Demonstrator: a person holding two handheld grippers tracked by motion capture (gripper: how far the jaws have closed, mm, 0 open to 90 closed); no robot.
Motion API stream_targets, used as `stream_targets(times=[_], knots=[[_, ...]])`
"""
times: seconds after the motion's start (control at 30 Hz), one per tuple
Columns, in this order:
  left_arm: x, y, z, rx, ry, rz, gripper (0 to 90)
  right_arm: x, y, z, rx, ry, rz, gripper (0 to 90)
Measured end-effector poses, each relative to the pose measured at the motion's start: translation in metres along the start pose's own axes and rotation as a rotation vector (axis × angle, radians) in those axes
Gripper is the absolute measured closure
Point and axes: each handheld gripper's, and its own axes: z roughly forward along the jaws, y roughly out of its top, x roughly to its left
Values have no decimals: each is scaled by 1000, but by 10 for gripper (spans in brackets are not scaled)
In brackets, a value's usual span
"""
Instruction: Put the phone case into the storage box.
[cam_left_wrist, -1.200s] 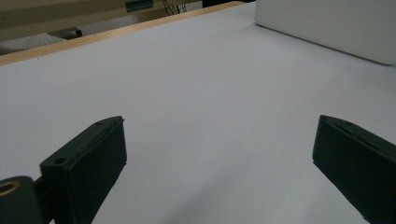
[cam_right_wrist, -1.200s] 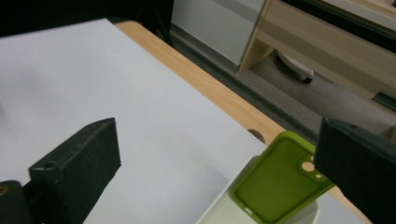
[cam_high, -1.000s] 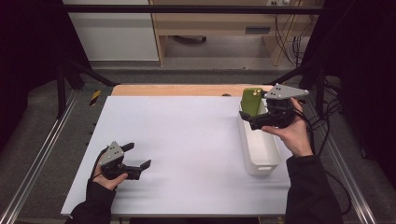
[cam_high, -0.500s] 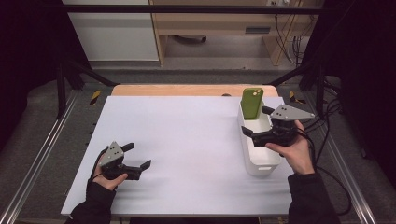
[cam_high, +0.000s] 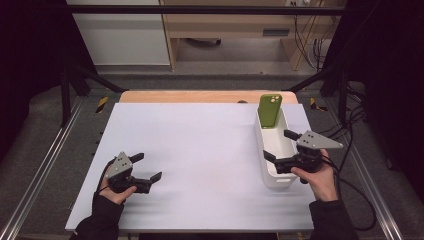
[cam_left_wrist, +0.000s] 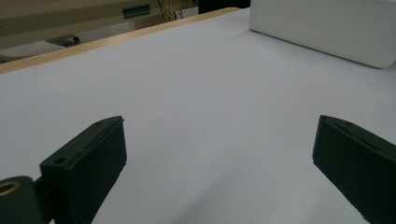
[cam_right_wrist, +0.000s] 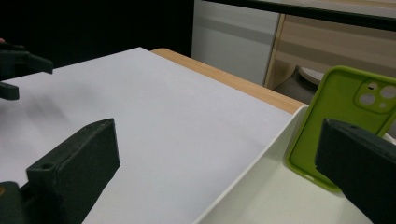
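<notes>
Here is the white table, a broad matte sheet with a strip of pale wood showing along its far edge. Toward the table's right side lies a long white bin, and a green phone case stands upright against the bin's far end, camera cutouts at the top. The right gripper hangs over the bin's near half, jaws spread wide and holding nothing; its own view looks along the bin's rim to the case. The left gripper rests low near the table's front left corner, jaws wide apart, empty. Beyond the table, a grey floor, a white cabinet and a wooden desk with dangling cables.
</notes>
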Motion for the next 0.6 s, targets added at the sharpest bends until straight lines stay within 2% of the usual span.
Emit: stream_targets(times=[0.33, 0.6], knots=[[0, 1, -1, -9, -8, 2, 24, -5, -29, -16, -42, 17, 32, 6], [0, 1, -1, -10, -12, 7, 24, -10, -46, -26, -37, 5, 54, 6]])
